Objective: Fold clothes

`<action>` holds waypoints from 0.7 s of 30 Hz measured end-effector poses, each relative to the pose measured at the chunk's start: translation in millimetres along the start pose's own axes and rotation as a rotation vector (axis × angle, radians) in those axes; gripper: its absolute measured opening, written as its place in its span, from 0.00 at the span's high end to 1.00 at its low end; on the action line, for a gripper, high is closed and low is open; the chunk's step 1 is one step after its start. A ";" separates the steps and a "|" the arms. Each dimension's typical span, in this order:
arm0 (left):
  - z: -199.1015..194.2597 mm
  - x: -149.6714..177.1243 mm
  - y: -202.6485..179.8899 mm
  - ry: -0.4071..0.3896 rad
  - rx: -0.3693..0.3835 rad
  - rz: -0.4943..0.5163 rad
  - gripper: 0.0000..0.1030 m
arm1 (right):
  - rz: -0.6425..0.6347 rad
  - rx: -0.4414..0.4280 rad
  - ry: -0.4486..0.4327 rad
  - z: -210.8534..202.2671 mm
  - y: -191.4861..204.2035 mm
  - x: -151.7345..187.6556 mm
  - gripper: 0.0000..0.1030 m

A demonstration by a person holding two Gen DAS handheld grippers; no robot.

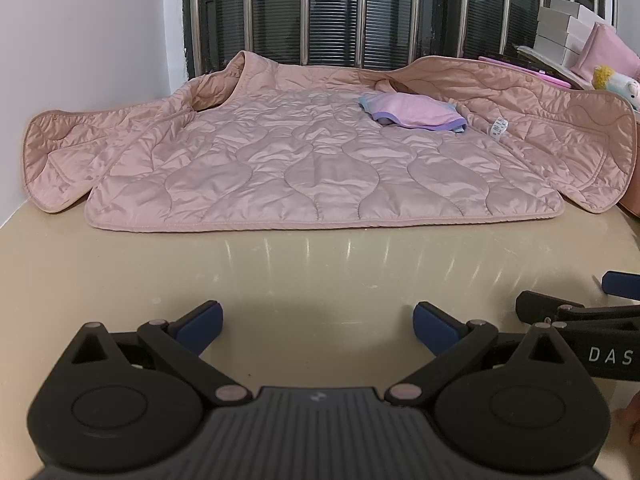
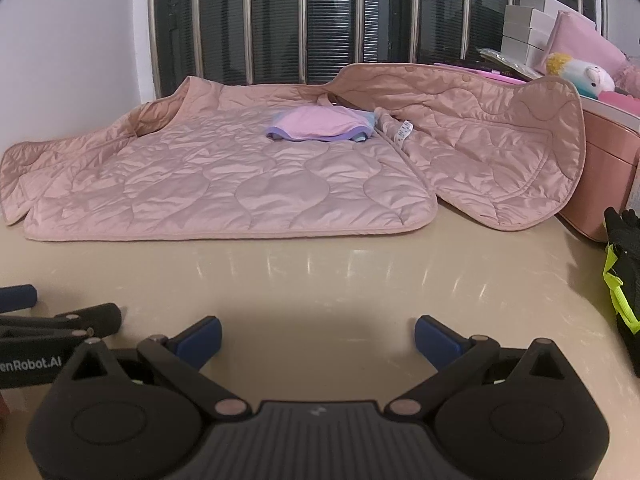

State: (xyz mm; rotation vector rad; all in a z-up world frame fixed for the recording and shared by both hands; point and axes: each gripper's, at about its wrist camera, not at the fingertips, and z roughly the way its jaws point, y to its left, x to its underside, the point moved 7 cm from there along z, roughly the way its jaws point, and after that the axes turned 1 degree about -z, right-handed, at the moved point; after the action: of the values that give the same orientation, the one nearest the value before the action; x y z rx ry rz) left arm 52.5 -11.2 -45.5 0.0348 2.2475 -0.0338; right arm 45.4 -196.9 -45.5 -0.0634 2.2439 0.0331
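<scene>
Both grippers sit low over the beige table (image 1: 320,264), right near its front edge, side by side. Left gripper (image 1: 318,326) has its blue-padded fingers (image 1: 200,326) spread wide with nothing between them, and the right gripper (image 2: 318,338) is the same deal, fingers (image 2: 436,338) wide apart and empty. Well ahead of both, the pink quilted jacket (image 1: 320,168) lies opened out flat on the far half of the table, lining side up, hem toward the cameras. Its left front panel flops out toward the white wall (image 1: 80,40), and the right panel is propped up against a pink box (image 2: 612,168). On the jacket's upper back there's a small folded pink-and-lilac garment (image 1: 412,114), with a white care tag (image 1: 499,126) just beside it. Behind everything is a barred window (image 1: 360,12), plus stacked white boxes (image 2: 524,28) and a plush toy (image 2: 580,74) off to the right.
</scene>
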 end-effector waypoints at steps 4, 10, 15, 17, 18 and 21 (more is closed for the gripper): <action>-0.1 -0.1 -0.2 0.000 0.002 -0.001 0.01 | 0.001 0.000 0.000 0.2 0.3 0.1 0.00; -0.1 0.3 0.1 0.000 0.002 -0.002 0.01 | -0.002 0.000 0.000 -0.3 -0.9 0.0 0.00; -0.1 0.3 0.1 0.000 0.002 -0.002 0.01 | -0.002 0.001 0.000 0.2 -0.3 -0.3 0.00; 0.1 0.4 0.3 0.001 0.002 -0.001 0.01 | -0.003 0.000 0.000 0.1 -0.8 -0.2 0.00; 0.0 0.3 0.3 0.001 0.002 -0.001 0.01 | -0.003 -0.001 0.000 -0.2 -1.5 0.0 0.00; 0.1 0.2 -0.1 0.001 0.001 0.000 0.01 | -0.003 -0.002 0.000 0.1 -1.4 0.0 0.00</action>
State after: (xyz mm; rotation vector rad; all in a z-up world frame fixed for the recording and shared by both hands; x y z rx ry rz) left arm 52.5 -11.3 -45.7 0.0350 2.2483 -0.0350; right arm 45.5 -198.3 -45.6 -0.0680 2.2440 0.0331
